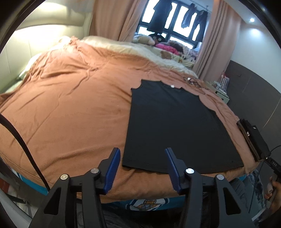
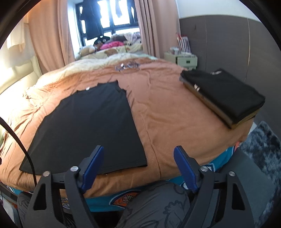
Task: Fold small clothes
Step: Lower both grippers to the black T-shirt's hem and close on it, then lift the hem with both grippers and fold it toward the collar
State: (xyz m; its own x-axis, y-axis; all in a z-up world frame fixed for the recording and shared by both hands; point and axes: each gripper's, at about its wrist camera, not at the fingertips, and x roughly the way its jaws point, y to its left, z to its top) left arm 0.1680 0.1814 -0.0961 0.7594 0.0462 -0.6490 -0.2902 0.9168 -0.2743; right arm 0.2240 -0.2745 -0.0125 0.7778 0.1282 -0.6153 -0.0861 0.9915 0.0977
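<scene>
We see an orange duvet (image 1: 70, 98) spread over the bed, with a cream blanket (image 1: 133, 49) beyond it. Soft toys (image 2: 89, 50) and a pink bundle (image 2: 110, 45) lie under the window (image 1: 177, 19), which peach curtains (image 1: 108, 19) frame. Dark garments (image 1: 158, 15) hang there. A small drawer unit (image 2: 184, 60) stands by the grey wall (image 2: 224, 42).

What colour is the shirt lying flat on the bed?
Black. The shirt shows best in the left wrist view.
</scene>
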